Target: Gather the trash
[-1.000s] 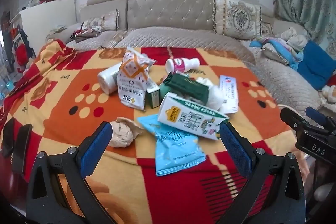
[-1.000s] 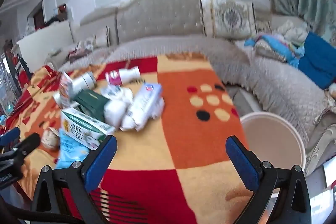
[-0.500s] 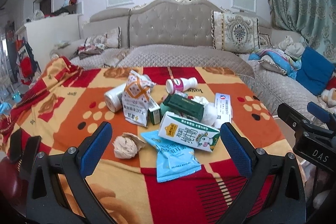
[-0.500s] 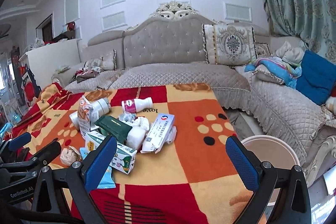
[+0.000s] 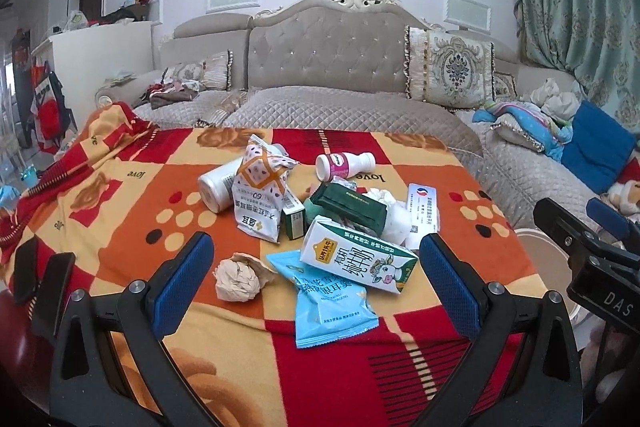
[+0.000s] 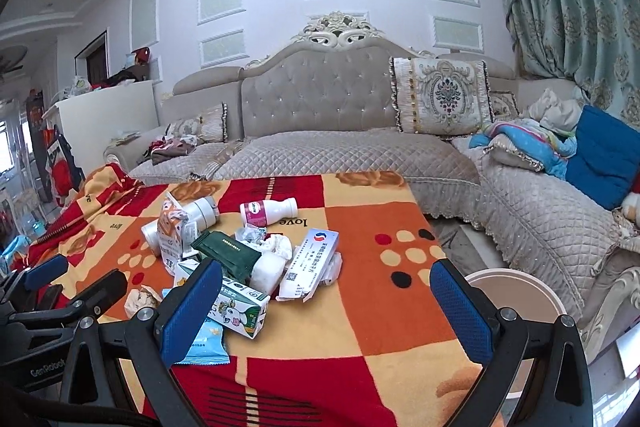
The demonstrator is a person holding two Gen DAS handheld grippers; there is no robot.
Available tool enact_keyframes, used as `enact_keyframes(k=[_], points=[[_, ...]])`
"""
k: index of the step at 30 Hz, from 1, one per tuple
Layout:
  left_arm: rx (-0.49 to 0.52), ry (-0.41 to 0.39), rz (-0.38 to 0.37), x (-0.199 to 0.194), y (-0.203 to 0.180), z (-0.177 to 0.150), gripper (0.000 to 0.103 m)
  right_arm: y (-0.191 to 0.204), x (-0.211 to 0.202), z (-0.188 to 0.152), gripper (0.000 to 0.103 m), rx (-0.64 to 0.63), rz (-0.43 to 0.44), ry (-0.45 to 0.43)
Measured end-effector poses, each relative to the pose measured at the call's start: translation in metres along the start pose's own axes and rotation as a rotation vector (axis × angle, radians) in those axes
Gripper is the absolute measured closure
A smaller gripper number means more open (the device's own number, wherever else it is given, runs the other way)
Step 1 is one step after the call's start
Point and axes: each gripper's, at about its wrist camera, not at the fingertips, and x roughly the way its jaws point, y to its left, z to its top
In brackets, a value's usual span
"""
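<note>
Both the left gripper (image 5: 312,267) and right gripper (image 6: 326,301) hover with jaws spread wide, gripping nothing. The trash pile (image 5: 320,219) lies mid-blanket (image 5: 120,211) on the worktop. The milk carton (image 5: 358,261) lies flat, long axis running left-right, its top probably toward the right. The pink-labelled bottle (image 5: 346,165) lies sideways, cap rightward. A bin (image 6: 516,289) stands beside the worktop.

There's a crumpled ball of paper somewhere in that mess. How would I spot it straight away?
Look at the red and orange blanket over the table and find the heap of trash in its middle. At the heap's near left edge, left of the light blue snack bag, lies the crumpled paper ball, the only beige, unprinted wad there.
</note>
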Motion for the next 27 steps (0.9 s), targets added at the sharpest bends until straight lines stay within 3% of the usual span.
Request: enact_keyframes(k=[27], points=[[0.0,-0.012,0.007,-0.0007,0.0016,0.0017,0.001,-0.0025,0.002,0.0001,0.0,0.008,0.004,0.015]])
